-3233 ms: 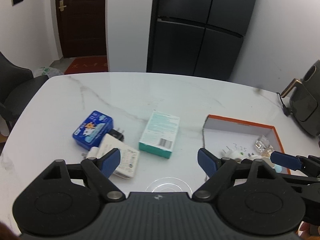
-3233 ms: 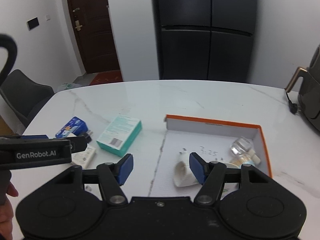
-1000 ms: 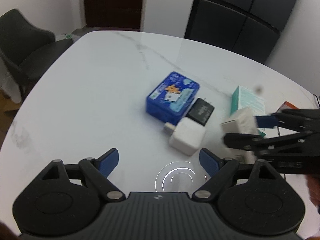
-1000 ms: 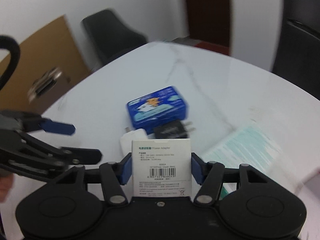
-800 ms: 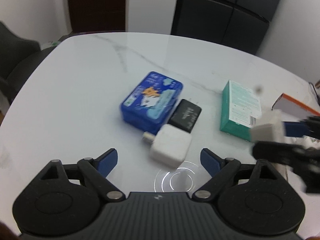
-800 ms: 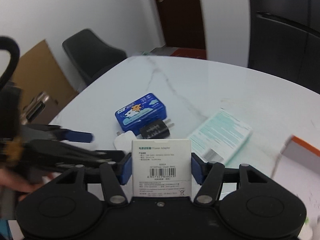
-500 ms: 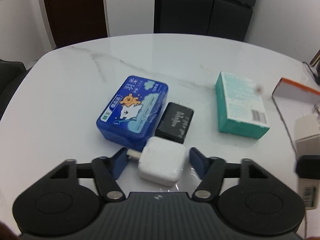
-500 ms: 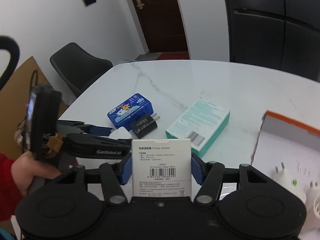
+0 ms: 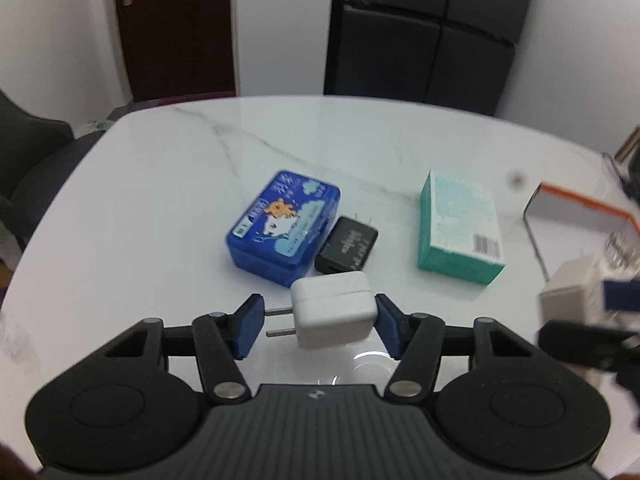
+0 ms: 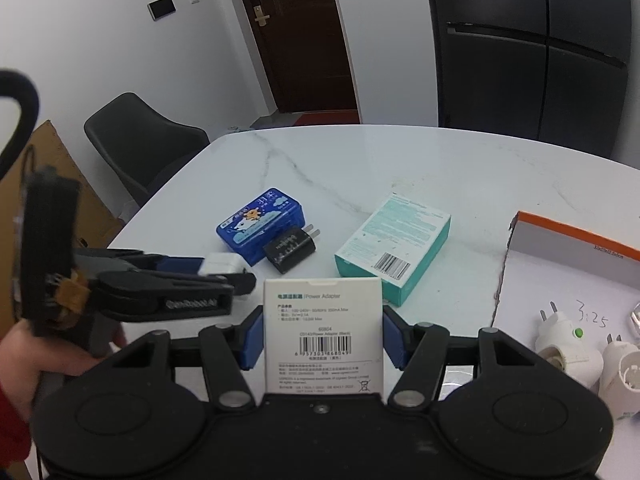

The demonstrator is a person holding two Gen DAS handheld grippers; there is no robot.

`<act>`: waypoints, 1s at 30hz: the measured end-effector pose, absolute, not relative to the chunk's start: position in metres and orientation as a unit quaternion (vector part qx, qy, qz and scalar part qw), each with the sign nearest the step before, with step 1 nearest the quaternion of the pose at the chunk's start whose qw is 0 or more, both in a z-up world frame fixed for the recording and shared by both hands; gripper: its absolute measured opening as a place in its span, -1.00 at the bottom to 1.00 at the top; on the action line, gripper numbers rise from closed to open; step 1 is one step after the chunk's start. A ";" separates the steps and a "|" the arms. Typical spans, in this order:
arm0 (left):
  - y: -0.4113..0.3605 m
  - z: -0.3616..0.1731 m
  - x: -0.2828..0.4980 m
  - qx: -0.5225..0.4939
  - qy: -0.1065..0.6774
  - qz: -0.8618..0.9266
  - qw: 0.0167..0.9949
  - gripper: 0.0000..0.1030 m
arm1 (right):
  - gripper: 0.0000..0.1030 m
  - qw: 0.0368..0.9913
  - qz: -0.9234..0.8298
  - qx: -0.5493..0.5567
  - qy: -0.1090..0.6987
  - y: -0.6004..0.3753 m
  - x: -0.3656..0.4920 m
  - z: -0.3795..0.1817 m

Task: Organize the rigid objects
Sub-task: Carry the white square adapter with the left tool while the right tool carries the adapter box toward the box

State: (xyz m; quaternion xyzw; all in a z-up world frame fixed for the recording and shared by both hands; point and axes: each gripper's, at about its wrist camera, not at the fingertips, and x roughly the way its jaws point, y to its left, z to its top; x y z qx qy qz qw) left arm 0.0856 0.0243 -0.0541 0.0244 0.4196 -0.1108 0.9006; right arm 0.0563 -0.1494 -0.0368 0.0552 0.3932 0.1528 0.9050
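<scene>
My right gripper [image 10: 323, 336] is shut on a white power adapter box [image 10: 322, 332], held above the table near the orange-rimmed tray [image 10: 576, 244]; box and gripper show blurred at the right of the left wrist view [image 9: 568, 296]. My left gripper [image 9: 319, 324] has its pads around a white plug charger [image 9: 332, 314] on the table; the right pad touches it, the left pad stands at the prong tips. It shows in the right wrist view [image 10: 222, 265]. A black charger [image 9: 347, 245], a blue tin [image 9: 284, 222] and a teal box [image 9: 460, 228] lie beyond.
The tray holds white plug adapters [image 10: 568, 344] and a clear item [image 9: 622, 246]. A black chair [image 10: 144, 148] stands at the table's left edge. A dark fridge [image 10: 532, 48] and a door [image 10: 296, 36] are behind. A cardboard sheet [image 10: 52, 184] leans at the left.
My left gripper has moved forward and closed around the white plug charger. My right gripper has carried the white box rightward, toward the tray.
</scene>
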 end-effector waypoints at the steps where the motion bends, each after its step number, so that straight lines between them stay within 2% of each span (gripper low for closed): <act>1: 0.025 -0.050 0.083 0.021 0.418 -0.109 0.902 0.14 | 0.38 0.906 0.152 0.054 0.392 -0.147 0.055 -0.035; 2: 0.026 -0.045 0.077 0.020 0.414 -0.111 0.904 -0.14 | 0.38 0.906 0.152 0.052 0.392 -0.146 0.053 -0.033; 4: 0.025 -0.038 0.073 0.017 0.413 -0.108 0.904 -0.30 | 0.38 0.907 0.152 0.049 0.389 -0.142 0.050 -0.029; 7: 0.025 -0.035 0.061 0.019 0.414 -0.109 0.903 -0.34 | 0.38 0.909 0.147 0.048 0.388 -0.139 0.044 -0.024; 10: 0.032 -0.039 0.052 0.013 0.422 -0.103 0.901 -0.30 | 0.38 0.909 0.150 0.047 0.385 -0.139 0.037 -0.018; 11: 0.035 -0.041 0.048 0.013 0.422 -0.096 0.902 -0.25 | 0.38 0.910 0.151 0.046 0.384 -0.140 0.034 -0.016; 12: 0.038 -0.044 0.045 0.011 0.424 -0.093 0.901 -0.01 | 0.38 0.910 0.151 0.046 0.382 -0.140 0.031 -0.015; 14: 0.044 -0.050 0.039 0.004 0.427 -0.086 0.900 0.26 | 0.38 0.911 0.150 0.043 0.381 -0.143 0.025 -0.014; 17: 0.053 -0.060 0.030 -0.006 0.436 -0.090 0.895 0.35 | 0.38 0.910 0.148 0.045 0.385 -0.147 0.019 -0.016; 21: 0.052 -0.070 0.018 0.011 0.431 -0.093 0.898 0.60 | 0.38 0.908 0.145 0.053 0.389 -0.151 0.013 -0.022; 24: 0.049 -0.078 0.027 0.013 0.431 -0.089 0.898 0.69 | 0.38 0.907 0.140 0.053 0.393 -0.150 0.011 -0.027; 27: 0.043 -0.086 0.042 0.017 0.433 -0.087 0.897 0.68 | 0.38 0.906 0.138 0.056 0.395 -0.147 0.012 -0.028; 28: 0.041 -0.089 0.044 0.021 0.436 -0.089 0.895 0.59 | 0.38 0.906 0.140 0.055 0.396 -0.145 0.012 -0.028; 29: 0.039 -0.093 0.048 0.027 0.442 -0.095 0.892 0.26 | 0.38 0.906 0.141 0.052 0.396 -0.143 0.013 -0.028; 30: 0.037 -0.096 0.049 0.030 0.447 -0.099 0.889 0.13 | 0.38 0.906 0.142 0.050 0.395 -0.141 0.013 -0.028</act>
